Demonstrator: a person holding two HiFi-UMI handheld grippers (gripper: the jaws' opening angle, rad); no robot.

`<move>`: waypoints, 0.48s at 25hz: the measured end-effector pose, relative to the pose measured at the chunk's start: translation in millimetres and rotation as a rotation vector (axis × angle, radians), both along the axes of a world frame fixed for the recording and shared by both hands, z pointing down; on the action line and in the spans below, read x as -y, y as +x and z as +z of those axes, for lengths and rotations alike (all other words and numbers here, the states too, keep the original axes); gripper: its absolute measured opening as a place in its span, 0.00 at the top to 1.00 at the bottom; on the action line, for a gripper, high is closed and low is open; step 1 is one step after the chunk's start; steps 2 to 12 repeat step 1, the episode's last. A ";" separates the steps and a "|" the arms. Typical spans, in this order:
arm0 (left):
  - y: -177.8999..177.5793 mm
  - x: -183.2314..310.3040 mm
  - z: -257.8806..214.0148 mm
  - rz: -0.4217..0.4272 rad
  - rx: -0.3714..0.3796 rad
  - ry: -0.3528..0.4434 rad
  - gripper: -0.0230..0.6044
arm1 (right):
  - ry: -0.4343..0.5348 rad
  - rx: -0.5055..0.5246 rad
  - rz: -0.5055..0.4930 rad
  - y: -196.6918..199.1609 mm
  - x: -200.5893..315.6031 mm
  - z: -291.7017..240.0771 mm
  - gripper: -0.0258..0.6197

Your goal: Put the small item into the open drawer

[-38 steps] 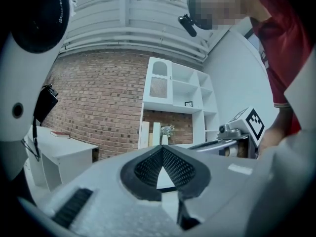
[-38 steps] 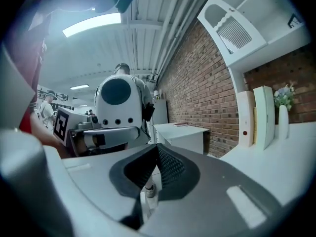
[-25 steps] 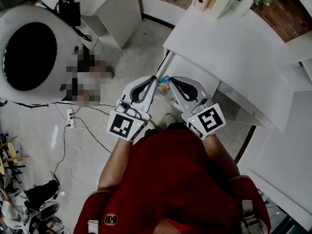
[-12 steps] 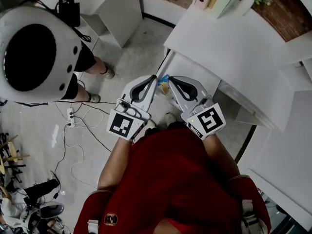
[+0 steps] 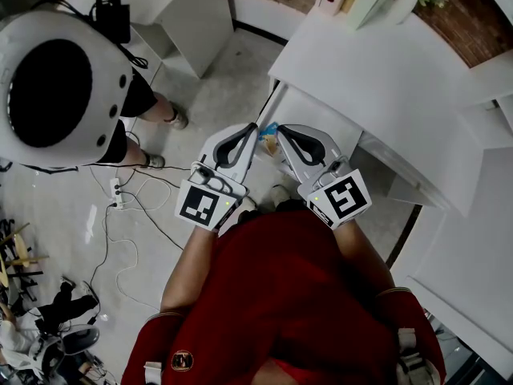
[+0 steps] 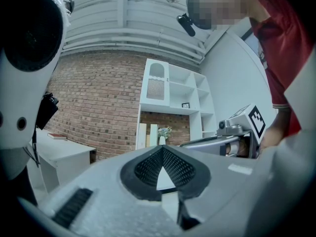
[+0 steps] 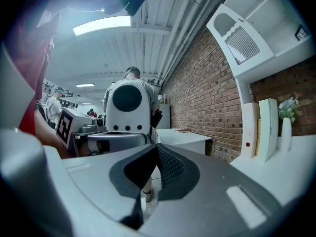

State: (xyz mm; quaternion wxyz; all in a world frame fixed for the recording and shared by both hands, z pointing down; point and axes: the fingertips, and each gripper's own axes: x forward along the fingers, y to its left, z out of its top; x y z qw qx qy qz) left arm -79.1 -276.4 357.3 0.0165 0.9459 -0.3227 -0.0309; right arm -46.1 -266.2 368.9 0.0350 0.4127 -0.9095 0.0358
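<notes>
In the head view both grippers are held close in front of the person's red shirt, tips side by side. My left gripper (image 5: 253, 128) is shut with nothing between its pads, as the left gripper view (image 6: 162, 147) also shows. My right gripper (image 5: 281, 131) is shut and empty too (image 7: 157, 146). A small blue and tan item (image 5: 269, 132) shows just past the two tips; I cannot tell what it rests on. A white desk (image 5: 385, 70) stands ahead on the right. A lower white part (image 5: 321, 119), possibly the drawer, juts from its near side.
A big white rounded machine with a black oval face (image 5: 56, 87) stands at the left, a person's legs (image 5: 156, 111) beside it. Cables (image 5: 120, 207) trail over the floor. A white cabinet (image 5: 180, 10) is at the back, white shelving (image 5: 481, 111) at the right.
Both grippers stay where they were. The legs beside the white machine have shifted a little, and dark things on the floor at the lower left have moved.
</notes>
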 end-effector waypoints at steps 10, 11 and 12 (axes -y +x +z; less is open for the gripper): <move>2.7 -2.9 0.3 -0.001 0.001 0.001 0.96 | 0.000 -0.001 -0.003 2.6 -2.9 0.5 0.94; 2.7 -2.9 0.3 -0.001 0.001 0.001 0.96 | 0.000 -0.001 -0.003 2.6 -2.9 0.5 0.94; 2.7 -2.9 0.3 -0.001 0.001 0.001 0.96 | 0.000 -0.001 -0.003 2.6 -2.9 0.5 0.94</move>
